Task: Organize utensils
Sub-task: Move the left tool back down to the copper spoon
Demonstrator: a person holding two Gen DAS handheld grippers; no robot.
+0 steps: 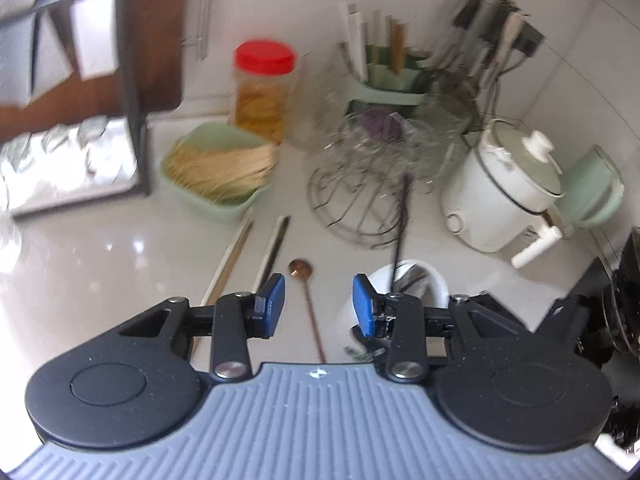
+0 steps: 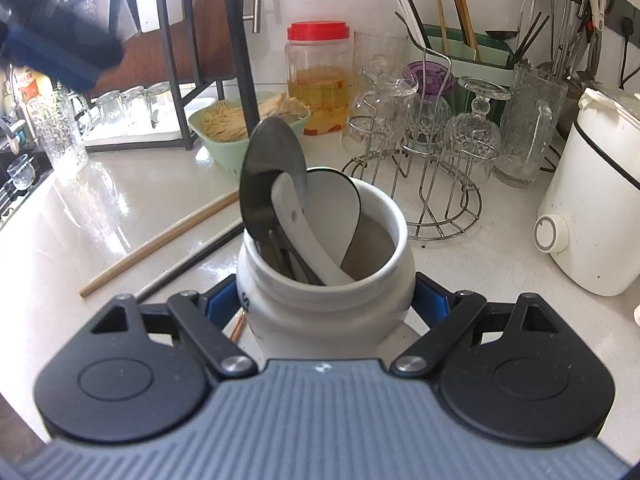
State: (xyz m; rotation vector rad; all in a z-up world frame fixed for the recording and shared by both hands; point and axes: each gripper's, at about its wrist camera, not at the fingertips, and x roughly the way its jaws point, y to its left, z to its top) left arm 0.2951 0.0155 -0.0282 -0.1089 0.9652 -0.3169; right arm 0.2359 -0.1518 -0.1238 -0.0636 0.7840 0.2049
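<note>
Right gripper (image 2: 326, 304): blue pads pressed against both sides of a white ceramic utensil jar (image 2: 326, 280), clamped on its shoulder. Inside the jar, leaning to the left rim: a large dark metal ladle (image 2: 272, 176), a white ceramic soup spoon (image 2: 300, 232), a white flat scoop with dark edge (image 2: 336, 208).

Left gripper (image 1: 319, 306): blue pads spread apart, nothing pinched between them. Hovering above the pale glossy countertop (image 1: 100, 264). Directly below the gap, lying flat: a thin copper-coloured long-handled spoon (image 1: 308, 300), bowl pointing away. Just left of it, two loose chopsticks lying side by side: a black-and-silver one (image 1: 274, 248) and a pale wooden one (image 1: 230, 260). Just right of the gap, the same white jar, a black stick rising out of it.

Further out: mint-green plastic tub of dried noodles (image 1: 212, 168), clear plastic jar with red lid (image 1: 262, 88), wire rack of upturned glasses (image 2: 420, 140), green drainer of standing chopsticks (image 2: 460, 52), white electric cooker (image 2: 592, 216) on the right, dark metal shelf (image 2: 180, 40) on the left.
</note>
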